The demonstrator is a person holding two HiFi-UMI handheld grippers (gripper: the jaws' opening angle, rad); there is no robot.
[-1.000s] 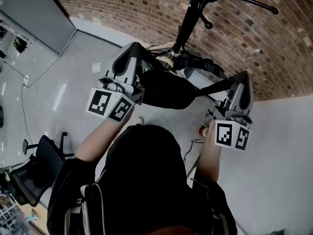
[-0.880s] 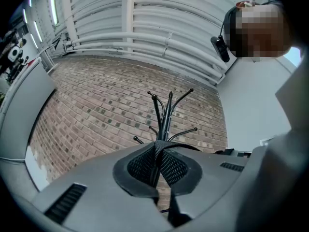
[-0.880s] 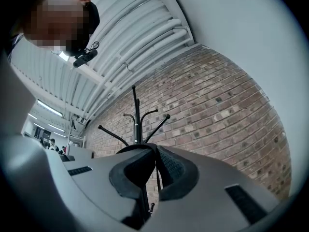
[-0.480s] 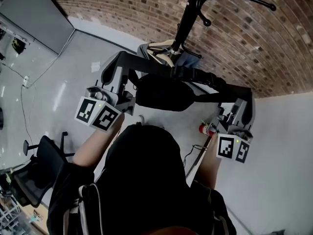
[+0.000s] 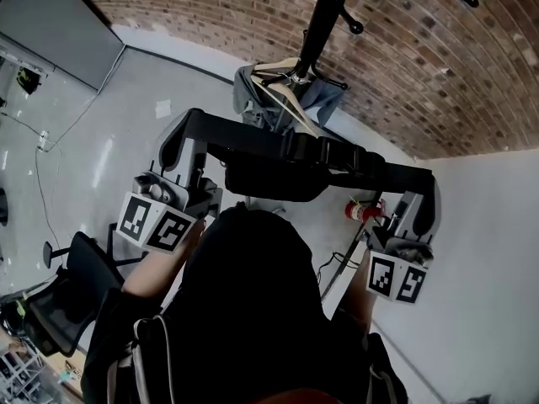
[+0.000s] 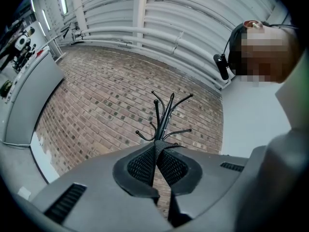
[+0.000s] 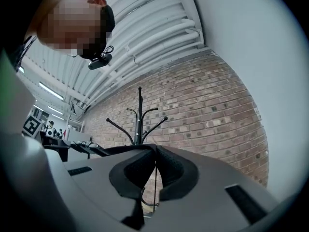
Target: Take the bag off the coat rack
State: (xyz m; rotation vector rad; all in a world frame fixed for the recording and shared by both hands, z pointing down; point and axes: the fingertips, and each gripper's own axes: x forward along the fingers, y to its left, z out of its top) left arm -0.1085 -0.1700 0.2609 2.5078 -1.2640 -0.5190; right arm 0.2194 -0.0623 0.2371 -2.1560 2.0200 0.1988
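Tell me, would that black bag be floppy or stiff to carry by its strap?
Probably floppy: the bag sags as a soft pouch under its strap. The strap looks like flat webbing, pinched thin in the left gripper and right gripper, so it likely grips well.

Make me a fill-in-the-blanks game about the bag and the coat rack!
The left gripper and right gripper are both shut on the ____ of the bag.
The wall behind the coat rack is made of ____.
The bag is coloured ____.
Missing words: strap; brick; black.
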